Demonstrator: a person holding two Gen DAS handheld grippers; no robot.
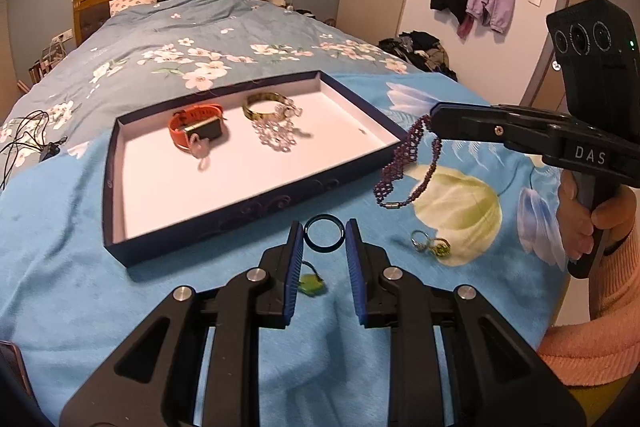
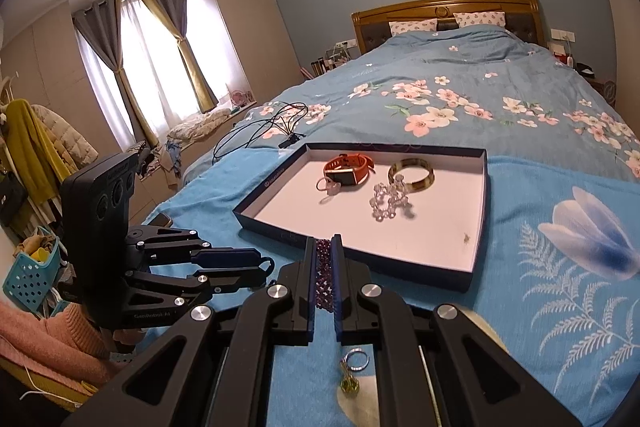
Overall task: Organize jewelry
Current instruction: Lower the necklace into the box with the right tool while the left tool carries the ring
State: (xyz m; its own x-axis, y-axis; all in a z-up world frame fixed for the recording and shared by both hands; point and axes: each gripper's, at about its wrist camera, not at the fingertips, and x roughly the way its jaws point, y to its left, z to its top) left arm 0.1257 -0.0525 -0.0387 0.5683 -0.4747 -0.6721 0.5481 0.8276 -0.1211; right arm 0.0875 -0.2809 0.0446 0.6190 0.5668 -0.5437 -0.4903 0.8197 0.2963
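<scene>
Two pieces lifted, tray ahead

Left wrist view: the left hand-held gripper (image 1: 323,237) pinches a dark ring (image 1: 324,233); the tray (image 1: 200,227) lies at eleven o'clock. Right wrist view: the right hand-held gripper (image 2: 324,275) clamps a purple beaded necklace (image 2: 323,281), strand running along the fingers; the tray lies at twelve o'clock, near.

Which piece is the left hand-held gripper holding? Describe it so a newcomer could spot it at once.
Start from the shallow navy tray with the white floor, lying on the blue blanket. Just off its near corner, the left hand-held gripper holds a dark bangle between its blue pads. It is a plain, smooth, closed dark ring, unlike the beaded purple necklace hanging from the right hand-held gripper.
</scene>
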